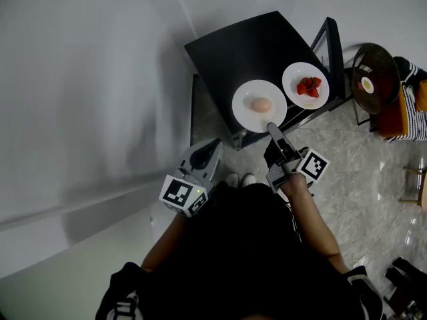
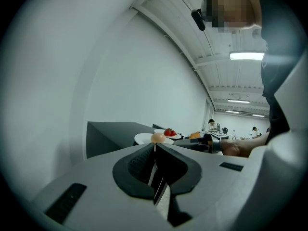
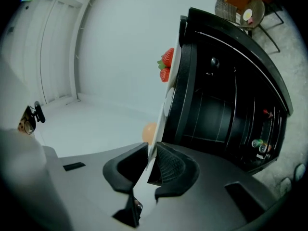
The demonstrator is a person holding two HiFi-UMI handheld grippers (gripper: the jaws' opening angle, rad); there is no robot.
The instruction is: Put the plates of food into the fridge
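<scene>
**Thin rim pinch on a slick, tippy plate**

The right fingers (image 3: pixel 169 166) pinch the near rim of the egg plate (image 1: pixel 244 116), whose white edge runs up between the pads. The right gripper (image 1: pixel 271 127) reaches in from the bench's front edge. The left gripper (image 2: pixel 155 146) is held back and low, its fingers pressed together on nothing.

The plate sits at the front of the black bench (image 1: pixel 243 42), just beside the berry plate (image 1: pixel 293 77). I judge it stiff, glazed, slippery and breakable, and likely to sag from a one-sided grip. The egg (image 1: pixel 261 105) lies loose and would roll on any tilt, so take the rim deep and keep it level.

Only the head view shows both plates whole. Only the right gripper view shows the dark front (image 3: pixel 216 114) under the bench, with cans (image 3: pixel 257 144) behind it; this is likely the fridge.
</scene>
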